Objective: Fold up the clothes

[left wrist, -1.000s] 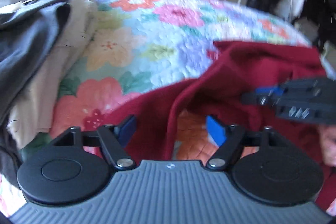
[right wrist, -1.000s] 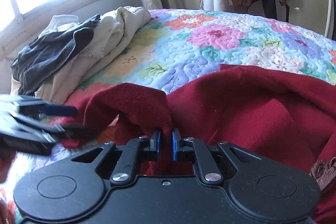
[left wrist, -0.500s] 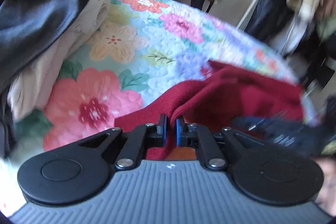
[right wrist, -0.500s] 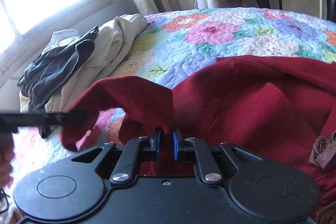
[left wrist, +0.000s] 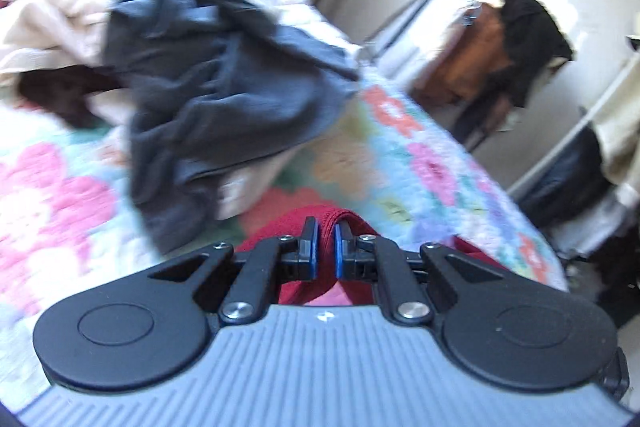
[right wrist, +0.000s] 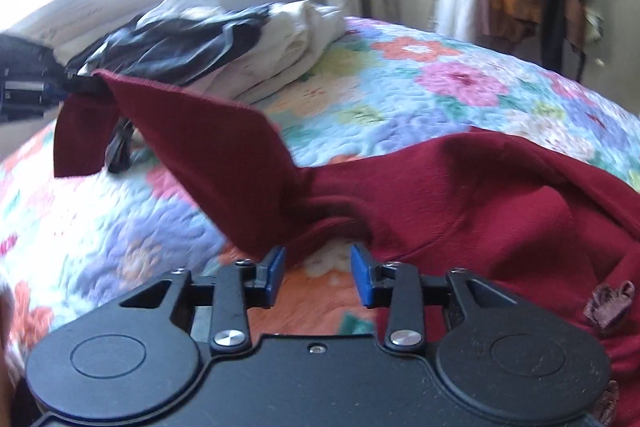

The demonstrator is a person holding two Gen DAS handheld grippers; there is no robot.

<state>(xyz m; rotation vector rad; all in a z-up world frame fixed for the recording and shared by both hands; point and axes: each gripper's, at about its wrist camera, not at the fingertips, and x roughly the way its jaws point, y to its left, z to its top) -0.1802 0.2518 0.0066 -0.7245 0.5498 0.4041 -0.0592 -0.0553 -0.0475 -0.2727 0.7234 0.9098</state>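
Pinching a sleeve of the red sweater [right wrist: 460, 195], the left gripper [left wrist: 325, 247] is lifting it over the bed [right wrist: 460, 99]. The right gripper [right wrist: 318, 275] has just been opening, nothing between. Folding is only starting.

Bed [right wrist: 460, 79] with floral quilt. Red garment [right wrist: 500, 195] lies on it ahead and right of the right gripper [right wrist: 318, 273]; heaped cream and dark clothes [right wrist: 224, 43] far left.

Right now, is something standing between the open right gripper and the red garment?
Nothing visible. The right gripper has just been opening; the red garment lies directly ahead of its fingertips, only bare quilt between them.
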